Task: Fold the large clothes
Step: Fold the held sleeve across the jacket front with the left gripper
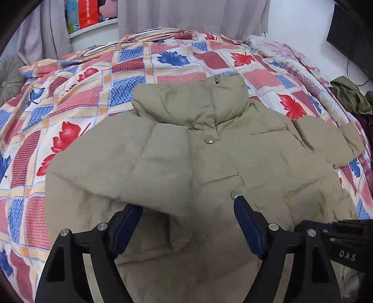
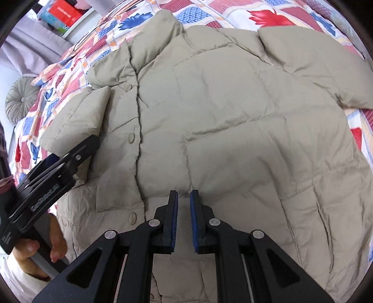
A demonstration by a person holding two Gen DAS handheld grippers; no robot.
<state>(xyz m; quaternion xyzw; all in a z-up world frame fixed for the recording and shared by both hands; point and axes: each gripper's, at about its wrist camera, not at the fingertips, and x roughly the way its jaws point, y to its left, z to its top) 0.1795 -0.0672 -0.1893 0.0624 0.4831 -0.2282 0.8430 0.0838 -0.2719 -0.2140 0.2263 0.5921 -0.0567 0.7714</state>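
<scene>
A khaki puffer jacket [image 1: 209,151] lies front up on the bed, collar toward the far side and snaps down the middle. My left gripper [image 1: 187,202] hangs open over its lower front, with nothing between the blue pads. In the right wrist view the jacket [image 2: 233,116] fills the frame. One sleeve [image 2: 93,109] is folded in over the front at the left, and the other sleeve [image 2: 314,60] lies spread out at the upper right. My right gripper [image 2: 184,193] stands just above the jacket's lower front, its pads nearly together and holding nothing. The left gripper [image 2: 70,151] shows side-on beside the folded sleeve.
A leaf-patterned quilt [image 1: 81,105] covers the bed. A round grey cushion [image 2: 21,102] sits at the bed's far left, with curtains [image 1: 186,14] and a shelf holding a red box [image 1: 87,11] behind. A green garment [image 1: 349,95] and a dark screen [image 1: 354,30] are at the right. A person's hand [image 2: 35,251] holds the left gripper.
</scene>
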